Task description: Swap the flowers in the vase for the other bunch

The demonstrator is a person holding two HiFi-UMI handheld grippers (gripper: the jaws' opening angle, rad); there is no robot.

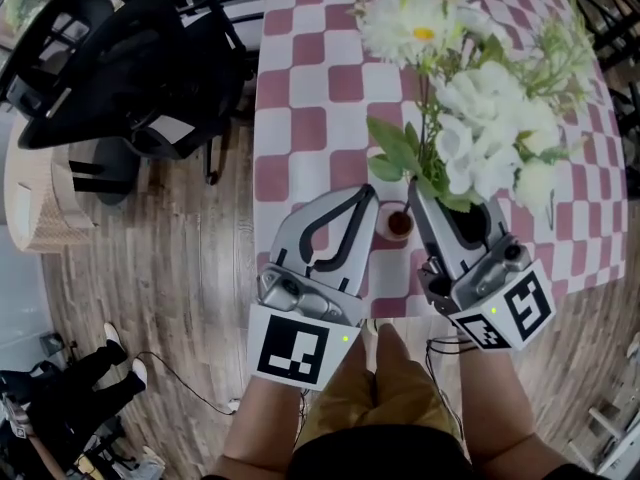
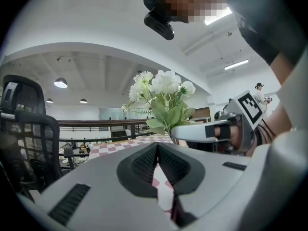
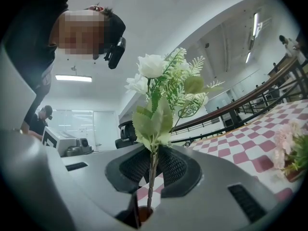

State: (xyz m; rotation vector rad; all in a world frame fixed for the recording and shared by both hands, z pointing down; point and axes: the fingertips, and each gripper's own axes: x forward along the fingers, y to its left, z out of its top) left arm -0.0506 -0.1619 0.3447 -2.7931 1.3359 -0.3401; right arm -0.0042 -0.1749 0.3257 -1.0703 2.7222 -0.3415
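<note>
- white flowers (image 1: 490,118): stems pinched in right gripper (image 1: 425,196)'s jaws, lower ends hidden.
- vase (image 1: 398,223): only mouth shows, near table (image 1: 300,128)'s lower edge.
- left gripper (image 1: 368,196): jaws together, empty.

The person's forearms (image 1: 262,415) reach forward side by side, the left gripper (image 2: 157,145) pointing ahead with its jaws pressed together on nothing, and the right gripper (image 3: 153,153) close beside it with its jaws clamped on the stems of the white flower bunch (image 3: 159,81).
</note>
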